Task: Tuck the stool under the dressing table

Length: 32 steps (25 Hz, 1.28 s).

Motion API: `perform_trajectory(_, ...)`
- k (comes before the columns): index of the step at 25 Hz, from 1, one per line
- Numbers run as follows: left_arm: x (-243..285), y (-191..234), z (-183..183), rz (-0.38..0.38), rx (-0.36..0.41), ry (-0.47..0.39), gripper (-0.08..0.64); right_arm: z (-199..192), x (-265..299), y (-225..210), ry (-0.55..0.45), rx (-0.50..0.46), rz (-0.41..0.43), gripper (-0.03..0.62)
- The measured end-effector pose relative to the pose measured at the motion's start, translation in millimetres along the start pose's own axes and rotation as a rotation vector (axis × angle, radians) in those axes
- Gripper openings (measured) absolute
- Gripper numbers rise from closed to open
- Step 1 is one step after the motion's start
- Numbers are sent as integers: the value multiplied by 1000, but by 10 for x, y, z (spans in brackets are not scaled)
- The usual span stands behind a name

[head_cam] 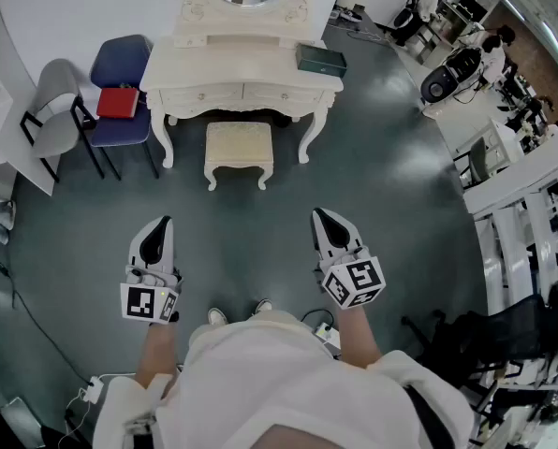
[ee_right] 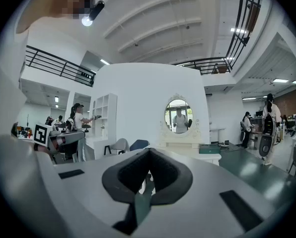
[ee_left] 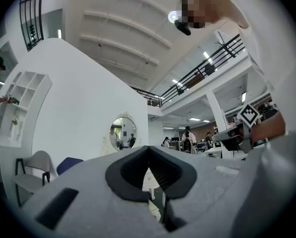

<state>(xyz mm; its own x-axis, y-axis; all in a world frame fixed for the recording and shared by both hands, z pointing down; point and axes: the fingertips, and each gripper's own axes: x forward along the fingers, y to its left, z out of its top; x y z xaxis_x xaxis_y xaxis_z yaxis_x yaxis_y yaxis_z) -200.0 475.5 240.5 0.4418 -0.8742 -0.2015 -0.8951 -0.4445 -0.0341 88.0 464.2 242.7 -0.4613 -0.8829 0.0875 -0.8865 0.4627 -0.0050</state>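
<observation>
Setting: glossy dark grey floor (head_cam: 260, 251). Item: cream padded curved-leg stool (head_cam: 239, 148), just before cream carved bench (head_cam: 246, 90) (the dressing table), barely tucked. Tools: left gripper (head_cam: 164, 221), right gripper (head_cam: 319, 213), fingers closed, empty, well apart from it. Advise pushing squarely, centred between bench legs.

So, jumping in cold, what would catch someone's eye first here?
The cream dressing table sits at the top middle of the head view, its matching stool standing just in front, not tucked under. Nearer the person, the left gripper and right gripper are both shut and empty, short of the stool. A red item on the blue chair left of the table also stands out.
</observation>
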Motion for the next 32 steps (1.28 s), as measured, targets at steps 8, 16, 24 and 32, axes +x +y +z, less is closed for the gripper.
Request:
perform_trajectory(8,78,-122,64,-1,12,-3,17,-14,-80,-82,-5,11,15,-2)
perform_trajectory(16,192,-217,20,-4,9,1,17,-98,-110,-199,-7,69,69,2)
perform_trajectory(24,249,-172,-39,19,10,18,118,-131,-102,-470,13,33,37,144)
perform_trajectory(32,324,-99,-131,116,25,35,494,-99,-43,-673,2,21,102,390)
